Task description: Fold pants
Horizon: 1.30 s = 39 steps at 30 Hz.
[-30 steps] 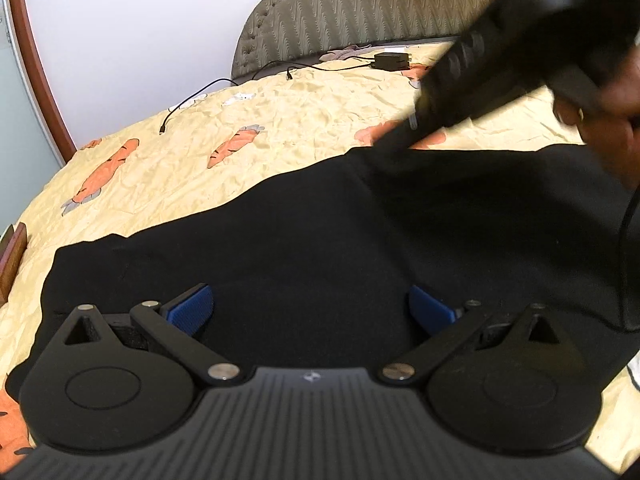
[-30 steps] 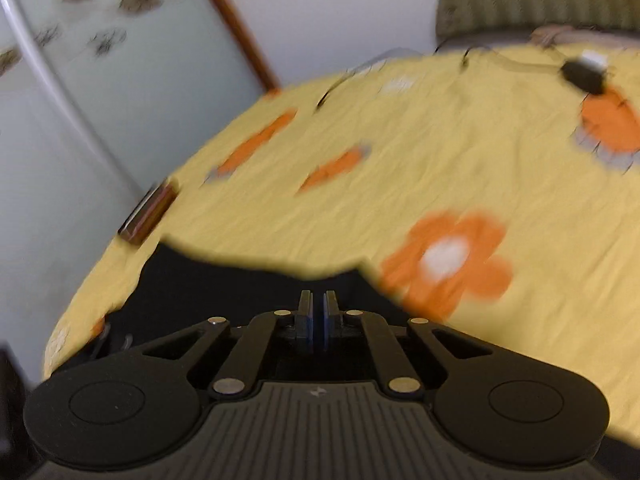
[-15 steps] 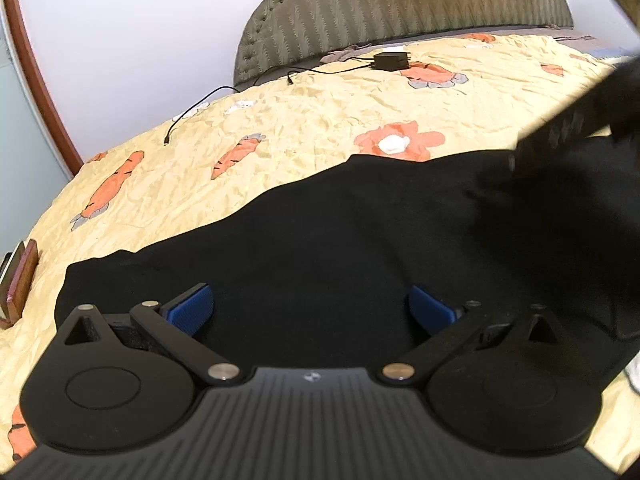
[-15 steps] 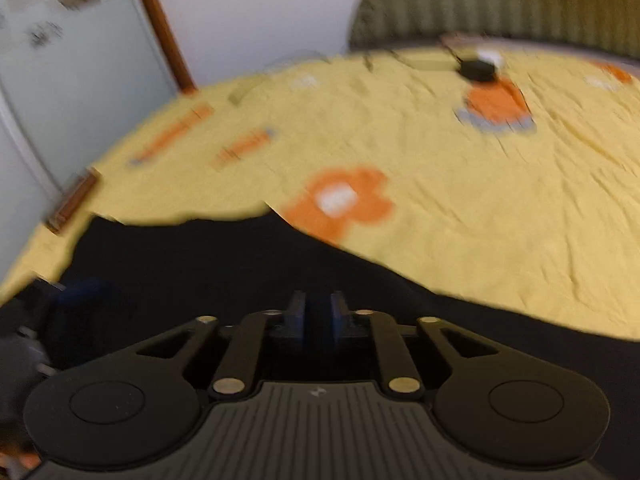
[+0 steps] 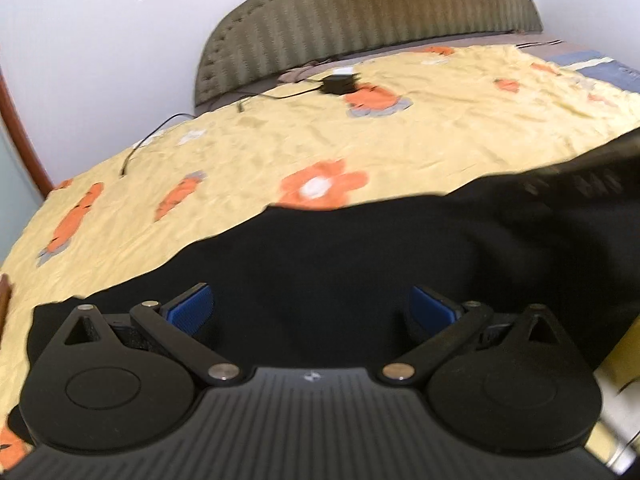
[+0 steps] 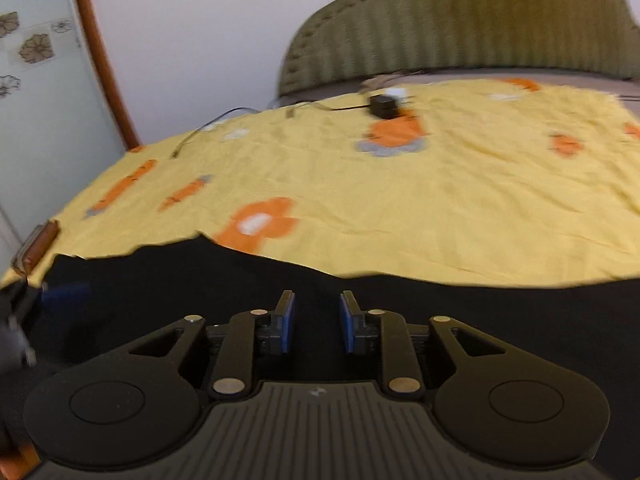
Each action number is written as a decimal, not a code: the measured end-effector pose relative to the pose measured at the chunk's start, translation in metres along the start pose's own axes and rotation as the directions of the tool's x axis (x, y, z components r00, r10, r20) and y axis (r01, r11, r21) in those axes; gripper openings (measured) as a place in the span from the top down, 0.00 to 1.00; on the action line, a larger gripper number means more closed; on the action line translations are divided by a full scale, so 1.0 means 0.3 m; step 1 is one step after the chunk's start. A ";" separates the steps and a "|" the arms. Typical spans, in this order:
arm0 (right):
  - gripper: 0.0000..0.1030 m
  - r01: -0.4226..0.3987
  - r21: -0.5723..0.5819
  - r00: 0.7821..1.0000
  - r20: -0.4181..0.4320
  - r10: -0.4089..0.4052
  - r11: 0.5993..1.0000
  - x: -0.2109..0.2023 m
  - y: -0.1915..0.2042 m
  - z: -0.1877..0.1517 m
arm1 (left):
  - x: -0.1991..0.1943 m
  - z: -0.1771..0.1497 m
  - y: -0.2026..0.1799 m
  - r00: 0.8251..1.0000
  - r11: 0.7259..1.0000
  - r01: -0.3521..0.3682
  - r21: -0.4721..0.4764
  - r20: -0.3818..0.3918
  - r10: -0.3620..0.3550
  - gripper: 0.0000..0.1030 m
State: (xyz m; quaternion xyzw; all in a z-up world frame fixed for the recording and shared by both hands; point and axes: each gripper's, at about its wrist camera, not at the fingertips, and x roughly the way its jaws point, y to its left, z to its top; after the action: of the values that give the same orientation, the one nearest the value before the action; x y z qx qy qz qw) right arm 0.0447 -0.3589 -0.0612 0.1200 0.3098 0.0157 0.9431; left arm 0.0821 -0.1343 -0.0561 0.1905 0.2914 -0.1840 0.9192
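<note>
Right tool (image 6: 315, 322) swung right, just parted, empty; pants (image 6: 460, 312) beneath; left tool (image 5: 310, 310) wide.

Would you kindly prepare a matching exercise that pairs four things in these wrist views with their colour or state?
Things:
1. pants
2. bedsheet
3. left gripper
4. headboard

Descriptions:
A. olive green, ribbed, against the wall
B. jaws spread wide, nothing between the pads
C. black, spread flat on the bed
D. yellow with orange flowers and carrots

Pairs: 1-C, 2-D, 3-B, 4-A
</note>
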 end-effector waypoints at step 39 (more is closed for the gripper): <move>0.28 0.115 0.747 0.909 0.187 -0.373 0.655 -0.459 -0.868 -0.361 | -0.003 0.026 -0.390 0.991 0.983 0.127 0.135 -0.068 -0.119 0.00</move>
State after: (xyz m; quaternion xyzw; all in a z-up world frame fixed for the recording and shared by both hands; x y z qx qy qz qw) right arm -0.1418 -0.6025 -0.1273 0.4376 0.1447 -0.2556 0.8499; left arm 0.0325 -0.2383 -0.0783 0.2411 0.3163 -0.2546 0.8815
